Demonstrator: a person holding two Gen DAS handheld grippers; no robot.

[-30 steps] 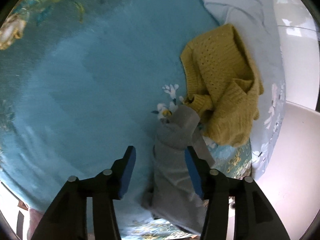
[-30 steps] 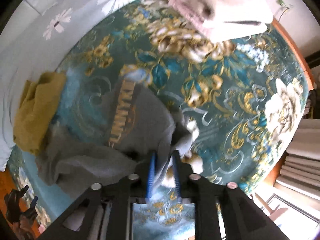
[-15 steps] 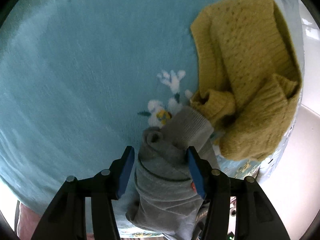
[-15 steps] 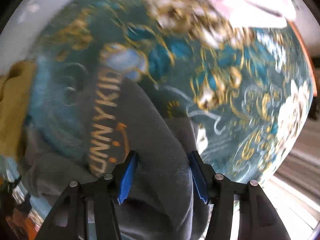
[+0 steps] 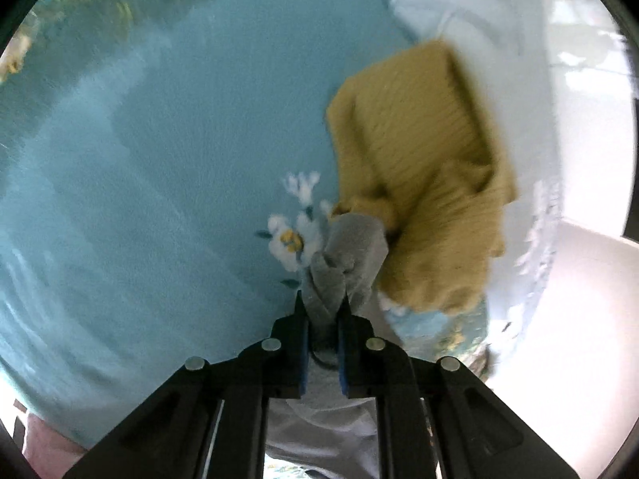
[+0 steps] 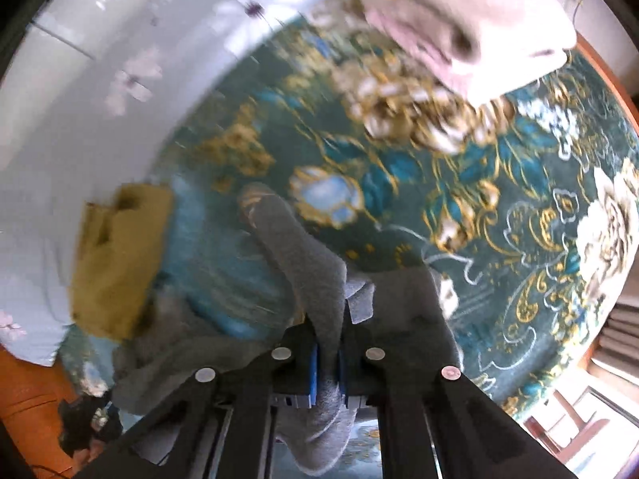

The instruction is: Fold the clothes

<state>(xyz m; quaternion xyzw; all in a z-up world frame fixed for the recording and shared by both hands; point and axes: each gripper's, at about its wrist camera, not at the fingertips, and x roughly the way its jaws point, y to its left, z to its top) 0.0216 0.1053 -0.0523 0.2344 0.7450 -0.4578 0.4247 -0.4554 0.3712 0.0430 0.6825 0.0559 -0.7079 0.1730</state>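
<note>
- Grey sweatshirt clamped by left gripper at the cuff, jaws pinched together.
- Right gripper jaws clamped on sleeve; long axis runs away from camera.
- Mustard knit sweater touching cuff.

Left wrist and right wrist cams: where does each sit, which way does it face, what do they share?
Left wrist: on the left gripper, looking along its fingers down at the plain teal blanket; both black fingers show, shut on the grey sweatshirt.
Right wrist: on the right gripper, facing the floral part and the folded pink-white towels; its fingers pinch grey fabric too.
Shared: the grey sweatshirt, the mustard knitted sweater and the blanket.
</note>
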